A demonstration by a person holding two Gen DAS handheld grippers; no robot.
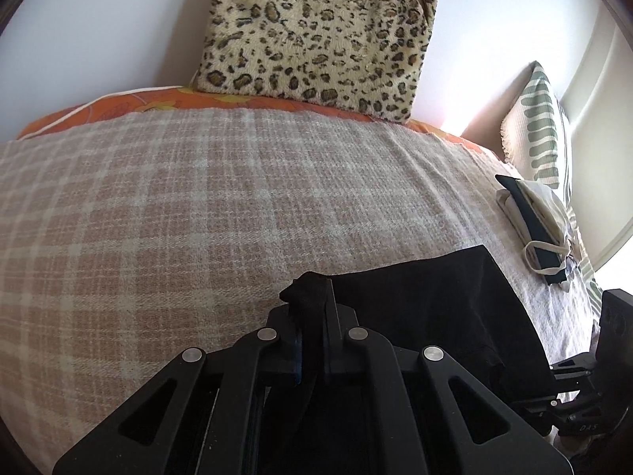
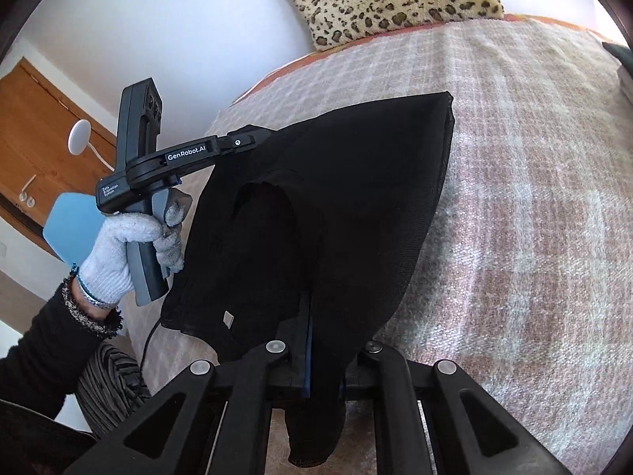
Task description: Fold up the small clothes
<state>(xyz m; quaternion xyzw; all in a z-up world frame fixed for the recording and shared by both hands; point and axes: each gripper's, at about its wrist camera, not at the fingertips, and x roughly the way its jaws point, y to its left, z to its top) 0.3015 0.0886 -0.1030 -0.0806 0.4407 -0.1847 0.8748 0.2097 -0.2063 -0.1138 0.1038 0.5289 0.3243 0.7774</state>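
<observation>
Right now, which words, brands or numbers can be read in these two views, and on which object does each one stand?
"GenRobot.AI": white print on the arm of the left gripper, right wrist view.
Small white print lower on that gripper's body: too small to read surely.
Pale marks on the right gripper, left wrist view: blurred, not readable.
Pale tag on the black garment: no text legible.

White wall (image 1: 99,39), plaid-covered bed (image 1: 158,206), wooden door (image 2: 35,118)

One black garment (image 2: 356,198); two grippers, left (image 1: 312,308) and right (image 2: 316,340); one gloved hand (image 2: 130,249); one plaid blanket (image 1: 178,206); one leopard cushion (image 1: 316,35); one green-patterned pillow (image 1: 538,130); one pile of folded items (image 1: 534,221); one blue chair (image 2: 71,225).
</observation>
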